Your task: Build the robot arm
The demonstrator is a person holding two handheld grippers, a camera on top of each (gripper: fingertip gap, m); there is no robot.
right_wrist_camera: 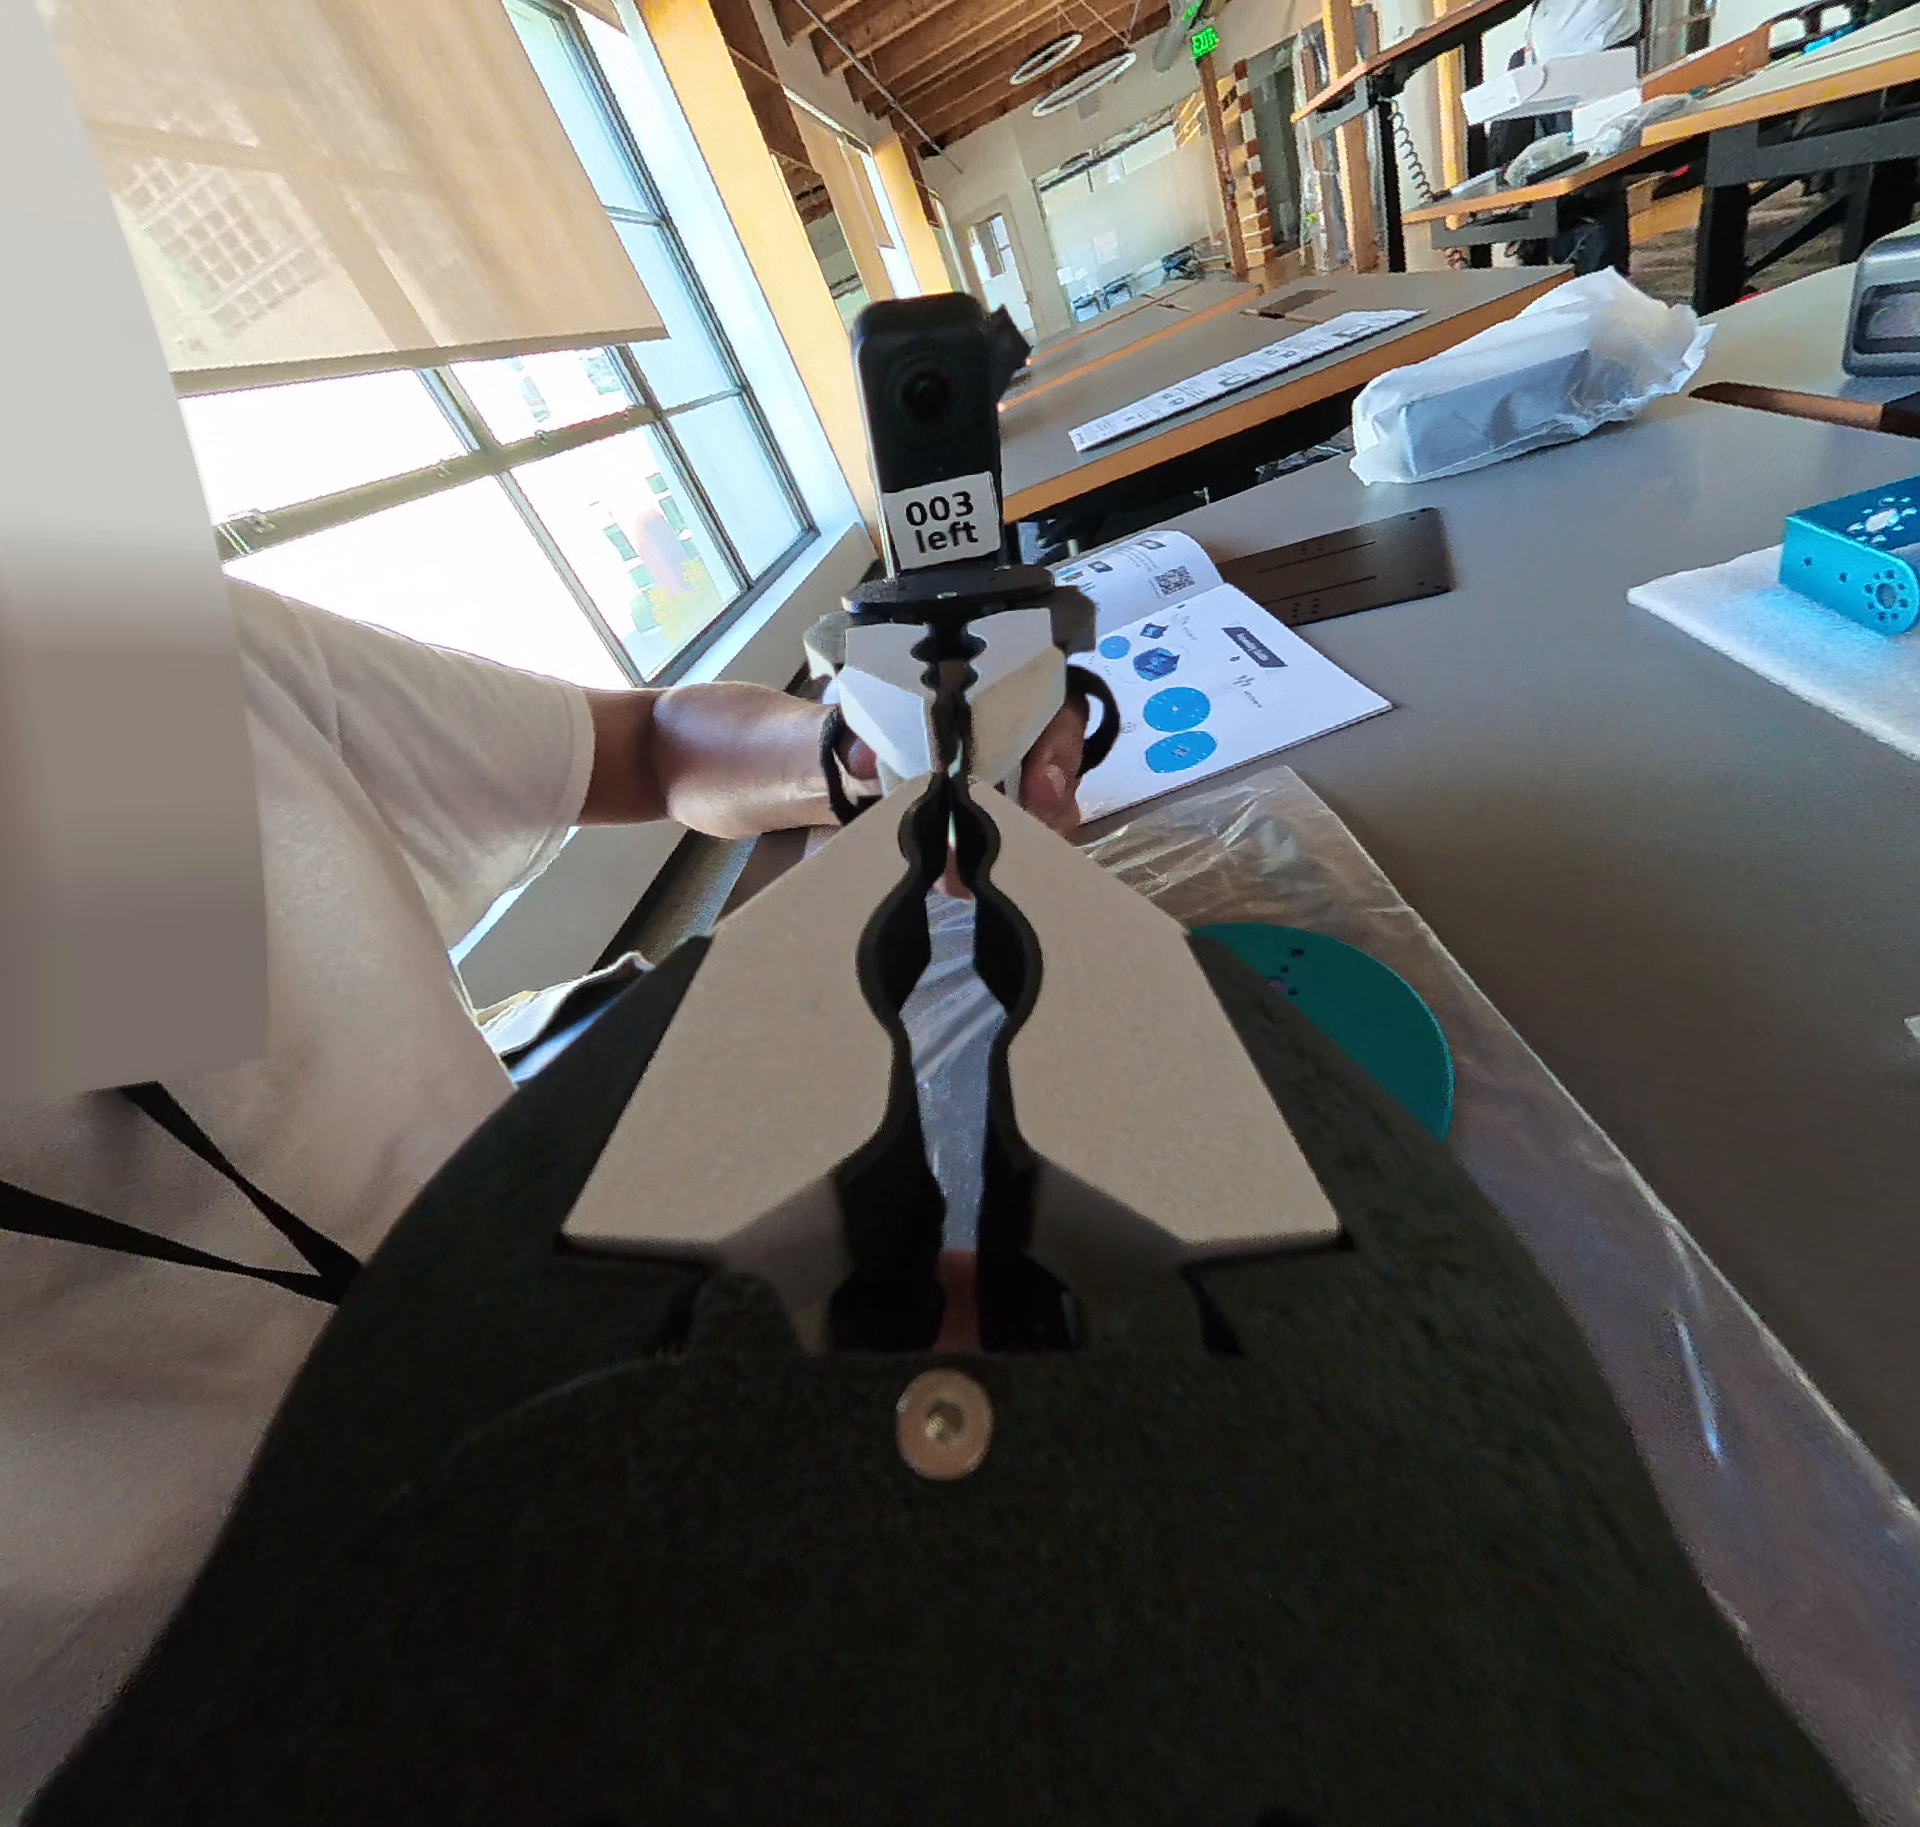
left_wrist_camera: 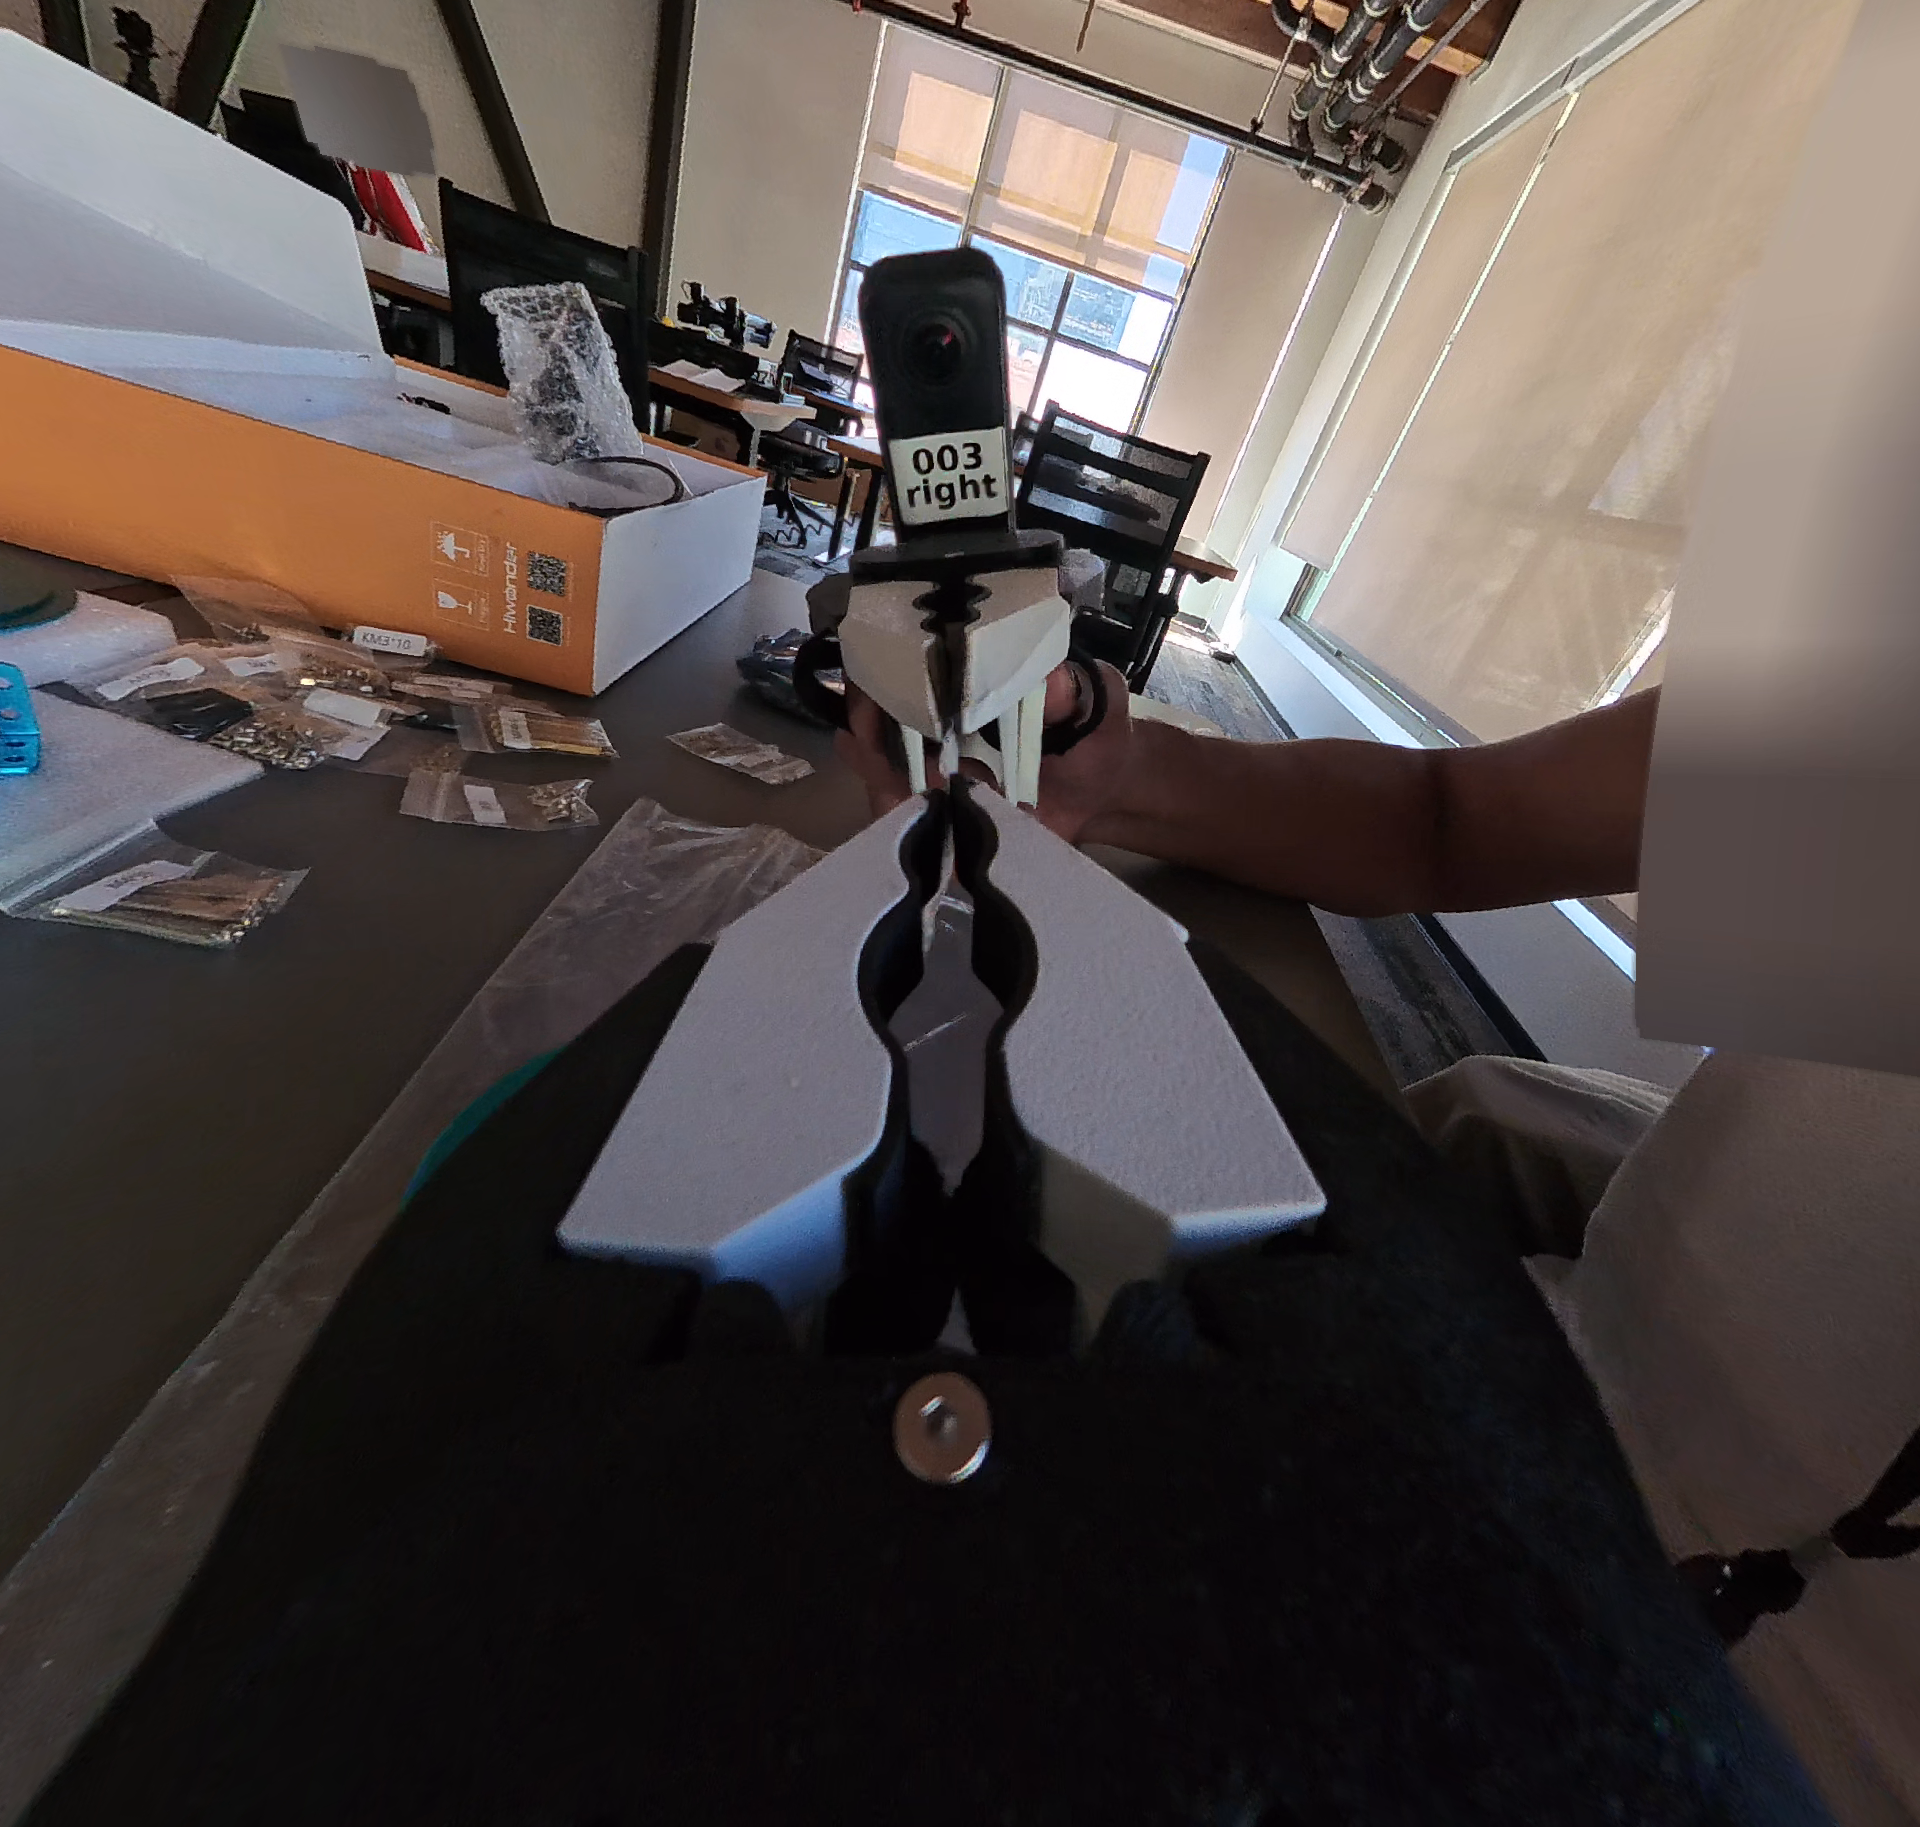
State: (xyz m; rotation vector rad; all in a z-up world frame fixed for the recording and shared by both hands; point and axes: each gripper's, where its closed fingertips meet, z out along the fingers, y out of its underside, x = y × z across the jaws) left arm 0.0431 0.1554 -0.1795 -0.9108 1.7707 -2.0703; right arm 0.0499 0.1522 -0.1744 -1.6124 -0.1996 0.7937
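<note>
Clear plastic bag (left_wrist_camera: 665, 904): one fold of its film is pinched in my left tongs (left_wrist_camera: 951, 816), which are clenched tip to tip on it. My right tongs (right_wrist_camera: 951, 806) are clenched on the same film. The two pairs face each other nose to nose, tips almost touching, held above the near edge of the counter (left_wrist_camera: 208, 1102).

- The rest of the bag trails down from the tongs and lies crumpled along the counter edge.
- A teal disc (right_wrist_camera: 1351, 1029) lies under the film, low and just to the outer side of the right tongs; I cannot tell whether it sits fully inside the bag.
- Beyond the left tongs, an open booklet (right_wrist_camera: 1236, 697) lies flat, with a black perforated plate (right_wrist_camera: 1351, 567) behind it.
- Farther out, a blue metal bracket (right_wrist_camera: 1849, 572) rests on a white foam sheet (right_wrist_camera: 1745, 634).
- On the other side, small packets of screws (left_wrist_camera: 312, 707) are scattered in front of an open orange-and-white box (left_wrist_camera: 312, 520).
</note>
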